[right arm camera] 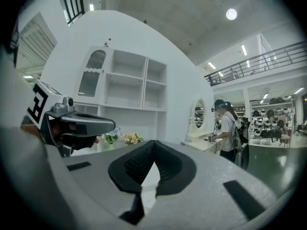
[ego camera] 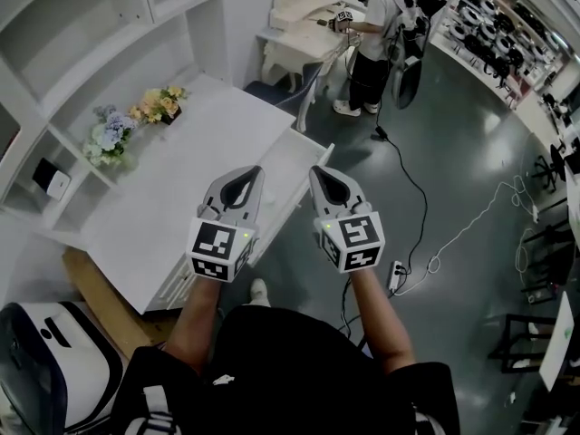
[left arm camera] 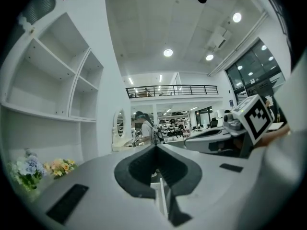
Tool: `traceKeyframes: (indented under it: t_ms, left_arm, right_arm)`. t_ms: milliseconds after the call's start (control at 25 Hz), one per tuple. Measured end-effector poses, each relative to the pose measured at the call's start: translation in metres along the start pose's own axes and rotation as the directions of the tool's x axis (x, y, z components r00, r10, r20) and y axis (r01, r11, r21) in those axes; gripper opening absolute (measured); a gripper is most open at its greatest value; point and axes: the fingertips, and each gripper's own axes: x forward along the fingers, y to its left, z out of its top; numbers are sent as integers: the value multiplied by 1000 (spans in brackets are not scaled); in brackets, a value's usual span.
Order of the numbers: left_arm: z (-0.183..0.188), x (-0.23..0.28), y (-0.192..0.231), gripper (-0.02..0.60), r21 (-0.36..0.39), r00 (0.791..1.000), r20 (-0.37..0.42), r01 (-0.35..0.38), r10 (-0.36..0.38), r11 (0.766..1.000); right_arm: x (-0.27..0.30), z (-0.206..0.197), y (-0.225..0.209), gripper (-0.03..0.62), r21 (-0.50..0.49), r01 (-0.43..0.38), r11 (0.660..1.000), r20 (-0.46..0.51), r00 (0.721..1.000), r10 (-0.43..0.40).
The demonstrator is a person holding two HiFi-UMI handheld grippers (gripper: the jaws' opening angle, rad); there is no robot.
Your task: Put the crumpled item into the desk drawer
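Note:
Both grippers are held side by side in the air over the right end of the white desk, jaws pointing away from me. My left gripper is shut with nothing between its jaws, as its own view shows. Next to it, my right gripper is likewise shut and empty. Below and between them a white drawer appears pulled out from the desk's right side. No crumpled item shows in any view.
Two bunches of artificial flowers stand at the back of the desk, against a white shelf unit. A person stands at another white desk beyond. Cables and a power strip lie on the grey floor at my right.

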Motion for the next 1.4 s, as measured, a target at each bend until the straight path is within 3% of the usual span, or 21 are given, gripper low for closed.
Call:
traceKeyframes:
  t_ms: [680,1400]
  left_arm:
    - [4,-43,-69,6,-3,999,-1,-32,32,999]
    - [4,-76,-89,6,-3,999,-3,-41,41,999]
  right_arm:
    - [-82,-3,3,-5,12,11,1000,21,1000,-11]
    - [-116,-6,21,-5,19,10,1000,36,999,-11]
